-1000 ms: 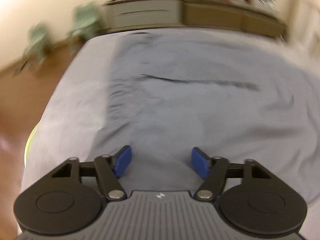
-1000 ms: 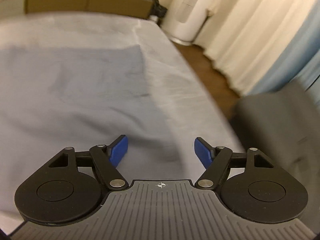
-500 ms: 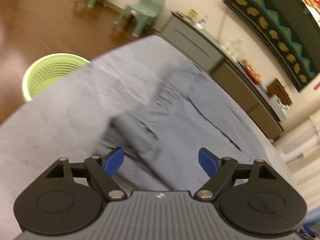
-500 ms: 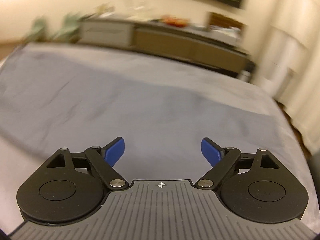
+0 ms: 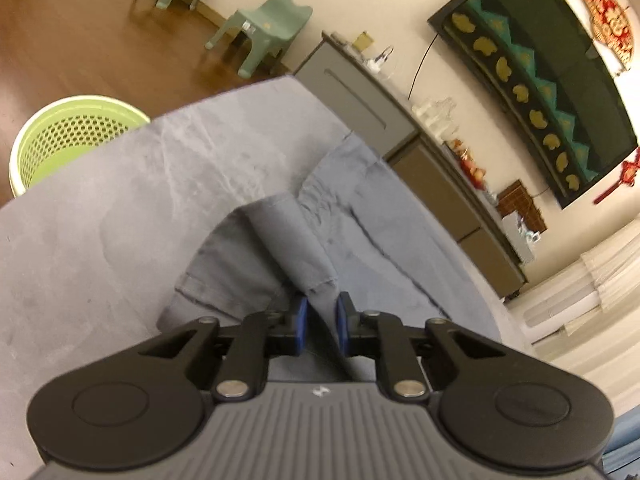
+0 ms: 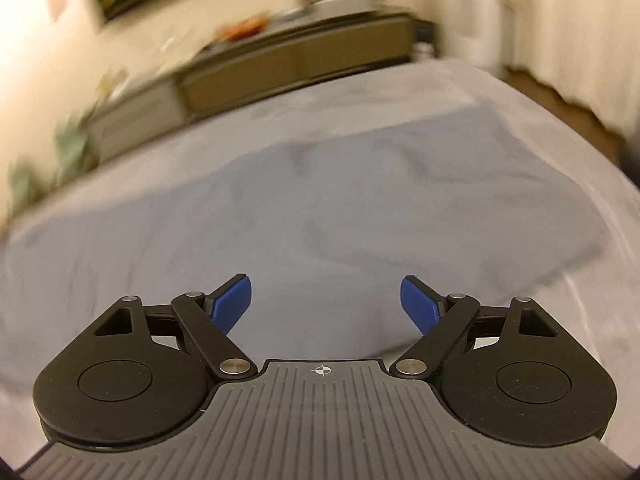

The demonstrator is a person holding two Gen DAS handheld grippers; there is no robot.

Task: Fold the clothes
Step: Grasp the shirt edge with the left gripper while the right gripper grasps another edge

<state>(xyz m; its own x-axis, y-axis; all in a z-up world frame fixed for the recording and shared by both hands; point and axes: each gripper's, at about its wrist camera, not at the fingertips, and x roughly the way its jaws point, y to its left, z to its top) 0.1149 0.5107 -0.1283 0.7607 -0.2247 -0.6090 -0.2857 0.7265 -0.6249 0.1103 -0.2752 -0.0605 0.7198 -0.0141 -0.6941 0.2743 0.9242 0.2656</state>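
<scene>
A blue-grey shirt lies spread on the grey bed sheet. Its sleeve is lifted into a ridge that runs down between the blue pads of my left gripper, which is shut on the sleeve's hem. In the right wrist view the same shirt shows as a blurred blue-grey patch on the bed. My right gripper hovers above its near part, open, with nothing between the pads.
A lime green mesh basket stands on the wooden floor beside the bed's left edge. Two green plastic chairs sit near the wall. A low cabinet with clutter runs behind the bed. Curtains hang at the right.
My left gripper has shut on the shirt sleeve and lifted it into a fold. The right gripper stayed open and swung its view leftward across the bed.
</scene>
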